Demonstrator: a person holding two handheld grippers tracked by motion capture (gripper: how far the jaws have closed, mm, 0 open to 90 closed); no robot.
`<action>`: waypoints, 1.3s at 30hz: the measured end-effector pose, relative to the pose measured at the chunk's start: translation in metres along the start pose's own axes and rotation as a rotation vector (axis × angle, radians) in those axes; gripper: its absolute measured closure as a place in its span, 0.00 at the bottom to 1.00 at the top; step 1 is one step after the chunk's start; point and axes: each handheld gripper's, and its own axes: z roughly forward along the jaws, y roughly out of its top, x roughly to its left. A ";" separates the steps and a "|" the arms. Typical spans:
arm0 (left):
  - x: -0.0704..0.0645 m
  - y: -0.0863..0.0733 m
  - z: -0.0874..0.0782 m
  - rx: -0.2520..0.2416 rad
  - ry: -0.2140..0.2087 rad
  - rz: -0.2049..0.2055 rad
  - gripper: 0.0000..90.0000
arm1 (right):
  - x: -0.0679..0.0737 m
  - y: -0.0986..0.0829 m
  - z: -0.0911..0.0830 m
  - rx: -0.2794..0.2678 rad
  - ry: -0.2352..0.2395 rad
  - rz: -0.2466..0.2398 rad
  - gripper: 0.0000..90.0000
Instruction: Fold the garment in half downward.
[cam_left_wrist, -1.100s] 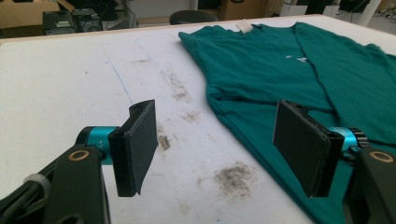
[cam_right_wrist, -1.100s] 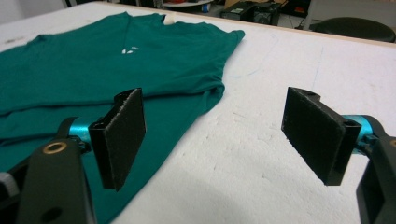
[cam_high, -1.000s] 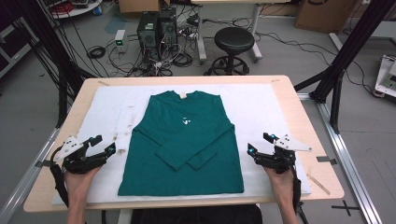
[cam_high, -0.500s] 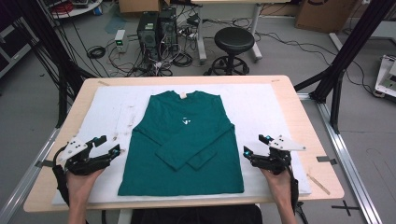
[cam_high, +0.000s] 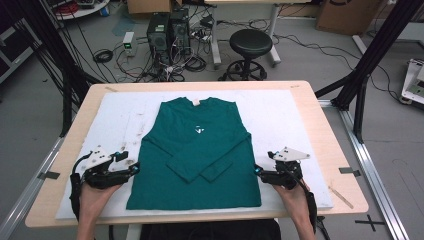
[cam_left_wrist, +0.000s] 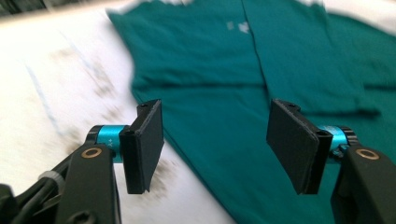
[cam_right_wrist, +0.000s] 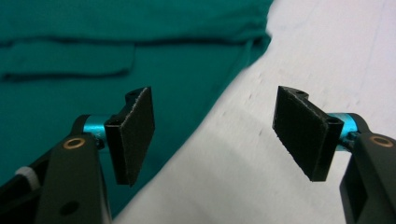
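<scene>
Green shirt lies flat on the white pad between both tools, sleeves folded across, collar pointing away, long axis running away from them. Left hand-held gripper gapes wide astride its left edge; right hand-held gripper, equally wide, straddles the right edge, probably to pinch both sides together.
</scene>
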 end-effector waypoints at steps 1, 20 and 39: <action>-0.001 0.000 0.002 0.027 0.002 -0.003 0.44 | 0.001 0.000 0.001 0.021 0.004 -0.005 0.37; -0.005 -0.008 0.023 0.192 0.016 -0.011 0.55 | 0.017 0.002 0.016 0.145 0.029 -0.024 0.50; -0.013 -0.009 0.023 0.171 -0.043 0.012 0.96 | 0.008 -0.003 0.016 0.113 0.161 0.075 0.97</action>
